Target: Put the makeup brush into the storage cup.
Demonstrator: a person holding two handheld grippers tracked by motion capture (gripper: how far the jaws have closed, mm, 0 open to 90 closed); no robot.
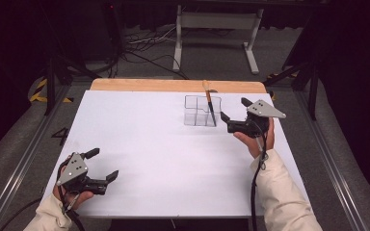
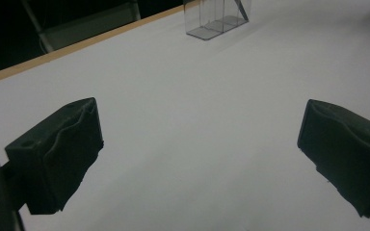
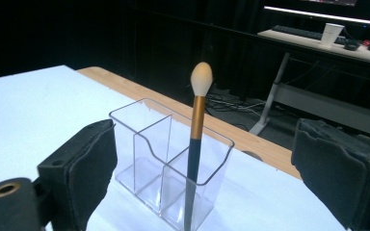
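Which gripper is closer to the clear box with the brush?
The right gripper. It sits right beside the clear box holding the brush, while the left gripper is far off at the table's near corner.

One makeup brush (image 3: pixel 197 130), one clear organizer (image 3: pixel 154 159) (three compartments), two grippers, one table (image 1: pixel 139 144)

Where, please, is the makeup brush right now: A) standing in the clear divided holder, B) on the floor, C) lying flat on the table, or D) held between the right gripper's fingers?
A: the makeup brush stands bristles up inside the clear divided holder, apart from the open right gripper.
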